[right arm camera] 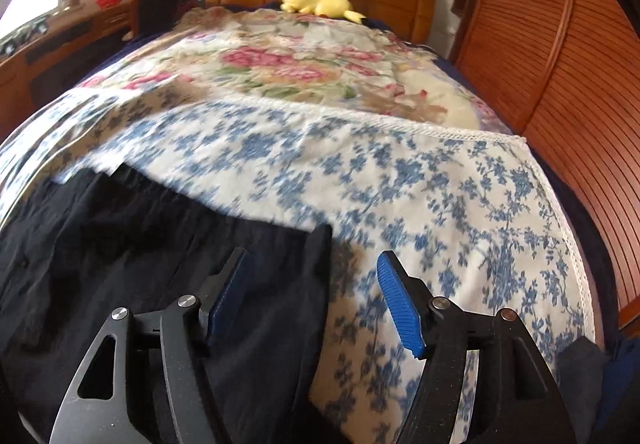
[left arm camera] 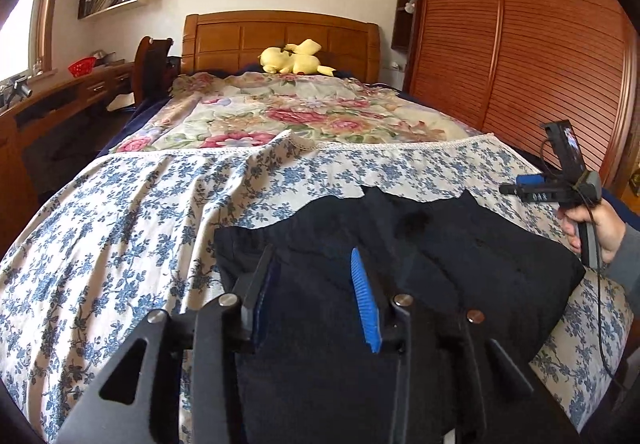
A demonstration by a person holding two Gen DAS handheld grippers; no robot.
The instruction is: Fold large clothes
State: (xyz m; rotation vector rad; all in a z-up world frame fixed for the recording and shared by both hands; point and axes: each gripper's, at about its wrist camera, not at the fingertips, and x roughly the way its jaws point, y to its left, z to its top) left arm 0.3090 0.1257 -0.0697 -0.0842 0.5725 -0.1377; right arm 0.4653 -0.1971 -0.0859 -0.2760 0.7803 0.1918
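Lying crosswise, folded black garment (left arm camera: 420,252)

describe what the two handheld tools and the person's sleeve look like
Both are black metal with silver pivot bolts and ribbed blue pads: the left tool and the right tool. From the left wrist view, the right one has a black pistol handle, a trailing black cable and a grey sleeve behind it.

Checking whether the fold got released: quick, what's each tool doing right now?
Left tool: open, over the black garment, gripping nothing.
Right tool: open wide at the garment's edge, holding nothing.
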